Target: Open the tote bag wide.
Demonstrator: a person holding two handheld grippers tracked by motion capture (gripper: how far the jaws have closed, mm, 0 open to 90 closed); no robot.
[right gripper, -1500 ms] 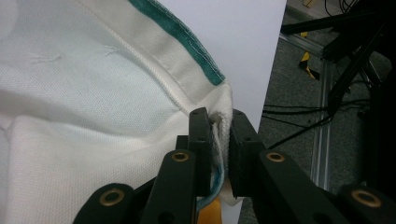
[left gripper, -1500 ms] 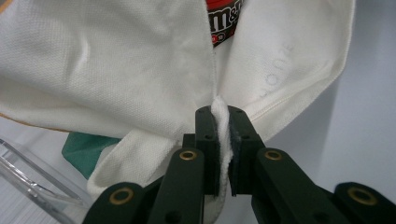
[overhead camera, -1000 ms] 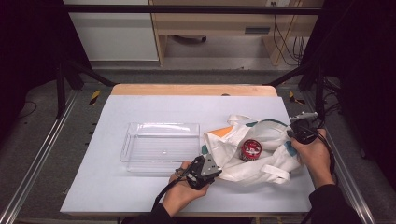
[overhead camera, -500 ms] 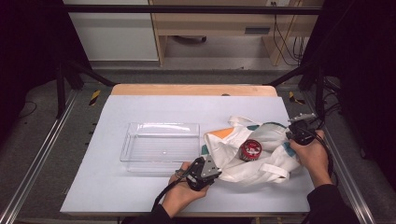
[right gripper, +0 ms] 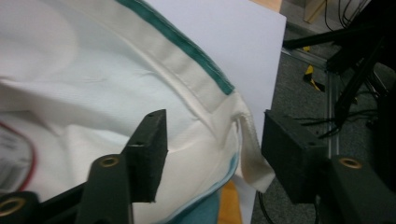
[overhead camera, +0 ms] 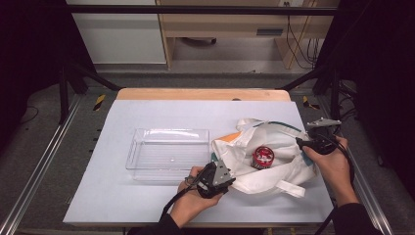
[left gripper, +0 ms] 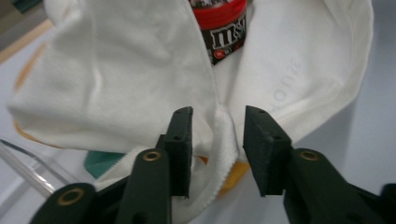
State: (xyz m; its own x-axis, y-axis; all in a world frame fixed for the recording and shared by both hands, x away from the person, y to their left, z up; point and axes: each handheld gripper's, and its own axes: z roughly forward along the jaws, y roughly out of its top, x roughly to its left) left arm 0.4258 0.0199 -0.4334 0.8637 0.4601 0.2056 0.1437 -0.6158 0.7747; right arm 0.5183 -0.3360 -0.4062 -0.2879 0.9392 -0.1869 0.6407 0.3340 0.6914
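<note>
Both grippers sit at the white tote bag (overhead camera: 274, 161) with fingers spread, left gripper (left gripper: 217, 140) straddling its hem, right gripper (right gripper: 210, 154) straddling its edge. A red-lidded M&M's jar (overhead camera: 263, 155) lies inside the bag, and a clear plastic tray (overhead camera: 166, 152) sits beside it on the tabletop (overhead camera: 147, 112).

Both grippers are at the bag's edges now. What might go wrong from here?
The left gripper is open around a fold of the bag, so it may clamp too little cloth and slip. The right gripper is open too. The M&M's tub lies loose on the bag; lifting might roll it off.
</note>
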